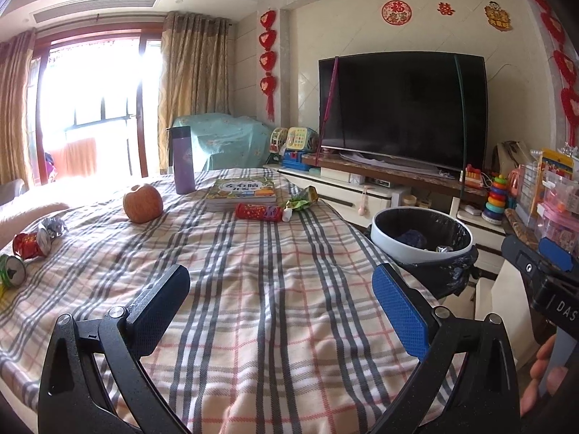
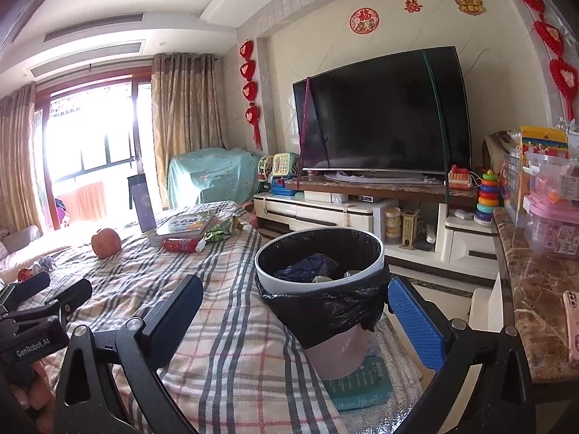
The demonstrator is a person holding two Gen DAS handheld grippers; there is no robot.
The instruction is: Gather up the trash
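My left gripper [image 1: 280, 289] is open and empty above the plaid tablecloth [image 1: 253, 307]. My right gripper [image 2: 295, 307] is open and empty just in front of the trash bin [image 2: 318, 253], which has a black liner and some trash inside. The bin also shows in the left wrist view [image 1: 421, 235], beside the table's right edge. Trash lies on the table: a red wrapper [image 1: 258, 212] and a green wrapper [image 1: 302, 200] by the book, a red crushed can [image 1: 30, 245], foil [image 1: 52, 226] and a green can [image 1: 11, 271] at the far left.
An apple [image 1: 142, 203], a purple flask [image 1: 184, 159] and a stack of books [image 1: 242, 191] stand on the table. A TV [image 1: 401, 112] on a low cabinet is behind. A marble counter [image 2: 535, 289] with boxes is on the right.
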